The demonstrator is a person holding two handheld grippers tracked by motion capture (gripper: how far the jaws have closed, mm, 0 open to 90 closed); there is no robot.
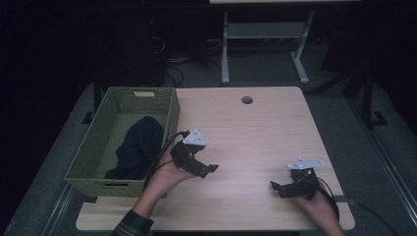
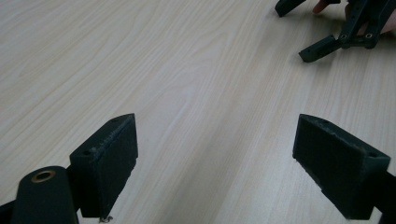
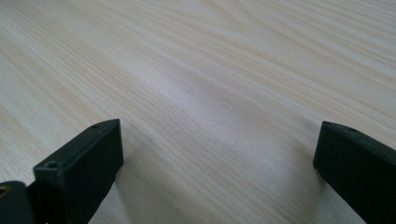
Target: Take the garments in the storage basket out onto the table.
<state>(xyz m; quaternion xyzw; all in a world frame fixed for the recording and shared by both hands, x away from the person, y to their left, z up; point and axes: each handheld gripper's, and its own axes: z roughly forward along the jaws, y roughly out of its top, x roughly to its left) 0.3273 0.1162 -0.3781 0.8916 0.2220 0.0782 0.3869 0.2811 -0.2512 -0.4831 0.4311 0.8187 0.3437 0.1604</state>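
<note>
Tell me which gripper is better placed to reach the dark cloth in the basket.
Left. The left gripper hangs open beside the green basket holding the dark cloth; the right gripper sits across the table.

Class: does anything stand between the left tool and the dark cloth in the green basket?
Yes. The basket's near-side wall stands between the left tool and the dark cloth, which lies inside the basket. The tool is open and holds nothing.

Both tongs are black, with blocky flat-faced jaws. The left tongs point(image 1: 209, 168) and right tongs point(image 1: 275, 186) each carry a grey three-cornered plate and a black cable. A plaid sleeve point(image 1: 132, 223) sits behind the left tongs.
</note>
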